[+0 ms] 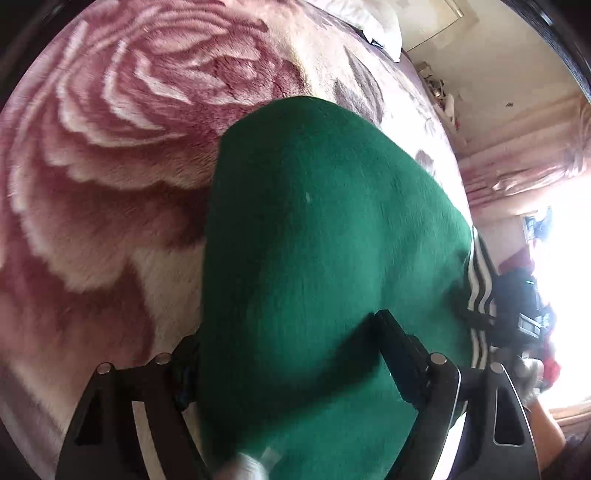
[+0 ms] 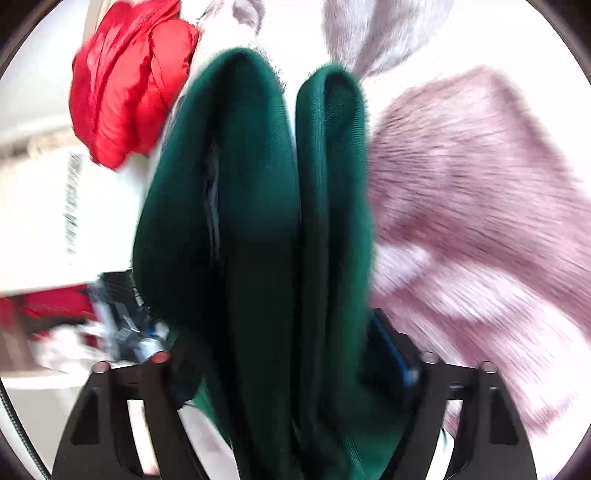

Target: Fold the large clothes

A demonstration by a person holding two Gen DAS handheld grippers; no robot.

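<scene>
A large dark green garment (image 1: 314,221) lies spread on the rose-patterned blanket (image 1: 110,147), its black and white striped trim (image 1: 480,280) at the right edge. My left gripper (image 1: 286,332) stands wide over its near end. The right finger (image 1: 399,354) rests on top of the cloth and the left finger is half hidden behind its edge. In the right wrist view the green garment (image 2: 240,184) bulges in two folded lobes between the wide jaws of my right gripper (image 2: 277,332). I see neither gripper's pads pinching the cloth. That view is blurred.
A white pillow (image 1: 369,22) lies at the bed's far end. Pink curtains (image 1: 517,166) and a bright window are to the right. A red garment (image 2: 129,85) lies beyond the green one. A black device (image 1: 517,306) shows by the striped trim.
</scene>
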